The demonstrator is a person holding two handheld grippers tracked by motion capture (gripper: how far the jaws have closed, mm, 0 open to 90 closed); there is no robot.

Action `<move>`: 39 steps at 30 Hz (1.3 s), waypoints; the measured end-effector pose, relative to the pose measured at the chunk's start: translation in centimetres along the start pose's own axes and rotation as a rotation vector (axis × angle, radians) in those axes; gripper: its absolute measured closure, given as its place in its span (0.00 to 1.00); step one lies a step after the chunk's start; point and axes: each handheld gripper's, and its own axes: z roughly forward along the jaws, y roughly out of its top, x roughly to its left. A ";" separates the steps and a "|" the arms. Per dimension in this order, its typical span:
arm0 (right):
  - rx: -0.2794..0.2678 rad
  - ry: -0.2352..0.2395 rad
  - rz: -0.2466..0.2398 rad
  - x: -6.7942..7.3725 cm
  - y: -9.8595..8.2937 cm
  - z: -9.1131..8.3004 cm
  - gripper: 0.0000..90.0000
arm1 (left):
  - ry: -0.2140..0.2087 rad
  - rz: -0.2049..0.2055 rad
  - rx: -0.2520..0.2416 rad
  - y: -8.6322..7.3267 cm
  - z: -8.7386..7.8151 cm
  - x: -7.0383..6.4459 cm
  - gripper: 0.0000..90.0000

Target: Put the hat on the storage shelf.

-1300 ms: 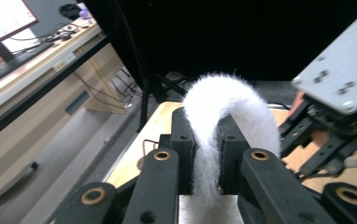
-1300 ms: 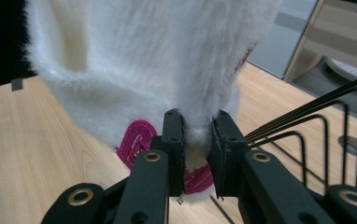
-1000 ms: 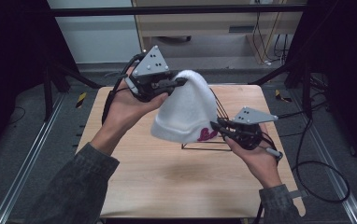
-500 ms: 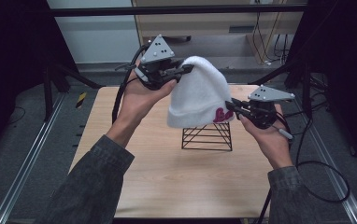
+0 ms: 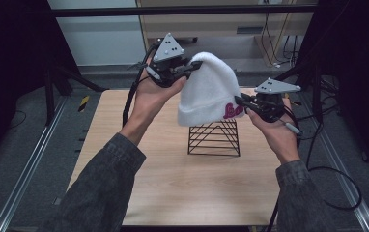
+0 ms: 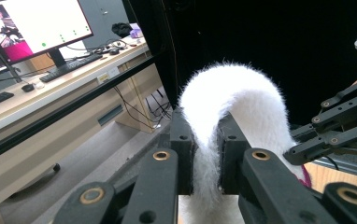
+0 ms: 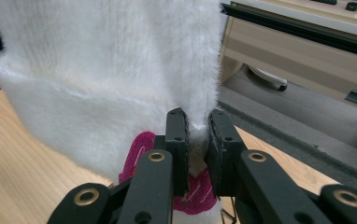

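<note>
While both grippers' jaws clamp the white beanie [image 5: 206, 87], a wire rack [image 5: 214, 137] stands below.

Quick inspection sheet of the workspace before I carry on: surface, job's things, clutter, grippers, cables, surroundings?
Surface: wooden table, bare apart from the rack.
Job's things: white fuzzy hat with a pink patch, held in the air above a black wire rack and not touching it.
Clutter: nothing seen.
Grippers: left gripper shut on the hat's top; right gripper shut on its brim by the patch.
Cables: black cable trailing from the left gripper; more loop on the floor at right.
Surroundings: desk with monitor and keyboard; dark curtains either side.
</note>
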 end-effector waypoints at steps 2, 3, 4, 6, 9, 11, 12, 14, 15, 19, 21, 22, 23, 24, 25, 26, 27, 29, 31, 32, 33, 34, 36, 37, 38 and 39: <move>0.005 -0.010 -0.004 -0.2 0.0 0.4 0.89 | 0.002 -0.005 0.004 -0.2 0.2 0.1 0.89; 0.005 -0.010 -0.004 -0.2 0.0 0.4 0.89 | 0.002 -0.007 0.006 -0.3 0.3 0.2 0.89; 0.008 -0.010 0.002 -0.2 0.0 0.5 0.89 | 0.000 -0.008 0.008 -0.3 0.4 0.2 0.89; 0.012 -0.013 -0.004 -0.3 -0.1 0.5 0.89 | -0.003 -0.008 0.013 -0.3 0.5 0.1 0.89; 0.014 -0.011 0.000 -0.4 -0.3 0.5 0.89 | -0.001 -0.006 0.022 -0.4 0.6 0.0 0.89; 0.019 -0.003 0.004 -0.3 -0.7 0.7 0.89 | 0.001 -0.002 0.034 -0.5 0.9 0.0 0.89; 0.021 -0.003 0.006 -0.3 -0.8 0.7 0.89 | -0.001 -0.006 0.035 -0.5 1.0 0.0 0.89; 0.028 -0.001 0.007 -0.2 -1.0 0.9 0.89 | -0.006 -0.009 0.036 -0.6 1.1 0.1 0.89; 0.028 -0.003 0.002 -0.2 -1.1 0.9 0.89 | -0.007 -0.005 0.039 -0.6 1.2 0.1 0.88; 0.034 -0.006 0.007 -0.4 -1.4 1.0 0.89 | -0.010 -0.010 0.048 -0.9 1.6 0.1 0.88; 0.038 -0.006 0.006 -0.5 -1.5 0.9 0.89 | -0.013 -0.012 0.055 -1.2 1.8 0.1 0.88; 0.040 -0.005 0.010 -0.5 -1.6 0.8 0.89 | -0.014 -0.010 0.056 -1.3 1.8 0.0 0.88; 0.041 -0.006 0.008 -0.5 -1.7 0.8 0.89 | -0.017 -0.012 0.057 -1.4 1.8 0.0 0.88; 0.043 -0.007 0.008 -0.5 -1.8 0.7 0.89 | -0.017 -0.012 0.057 -1.4 1.8 0.0 0.88; 0.043 -0.007 0.008 -0.5 -1.8 0.7 0.89 | -0.017 -0.011 0.060 -1.5 1.9 -0.1 0.88; 0.041 -0.006 0.010 -0.6 -2.0 0.6 0.89 | -0.018 -0.011 0.062 -1.5 1.9 -0.1 0.88; 0.041 -0.006 0.010 -0.6 -2.0 0.6 0.89 | -0.020 -0.013 0.060 -1.6 1.9 -0.1 0.88; 0.042 -0.006 0.010 -0.6 -2.1 0.5 0.89 | -0.024 -0.011 0.061 -1.6 2.0 -0.2 0.88; 0.044 -0.007 0.011 -0.7 -2.2 0.5 0.89 | -0.027 -0.009 0.062 -1.7 2.1 -0.3 0.88; 0.044 -0.007 0.011 -0.7 -2.2 0.5 0.89 | -0.027 -0.009 0.062 -1.7 2.1 -0.3 0.88; 0.046 -0.009 0.017 -0.8 -2.4 0.5 0.89 | -0.028 -0.007 0.065 -1.7 2.2 -0.3 0.88; 0.045 -0.008 0.017 -0.8 -2.4 0.4 0.89 | -0.030 -0.004 0.068 -1.7 2.3 -0.5 0.88; 0.047 -0.009 0.016 -0.9 -2.5 0.4 0.89 | -0.030 0.001 0.071 -1.7 2.3 -0.5 0.88; 0.049 -0.010 0.015 -0.9 -2.6 0.4 0.89 | -0.031 -0.004 0.068 -1.7 2.4 -0.6 0.88; 0.049 -0.010 0.015 -0.9 -2.6 0.4 0.89 | -0.031 -0.004 0.068 -1.7 2.4 -0.6 0.88; 0.052 -0.013 0.012 -0.9 -2.5 0.3 0.89 | -0.030 -0.002 0.068 -1.6 2.5 -0.7 0.88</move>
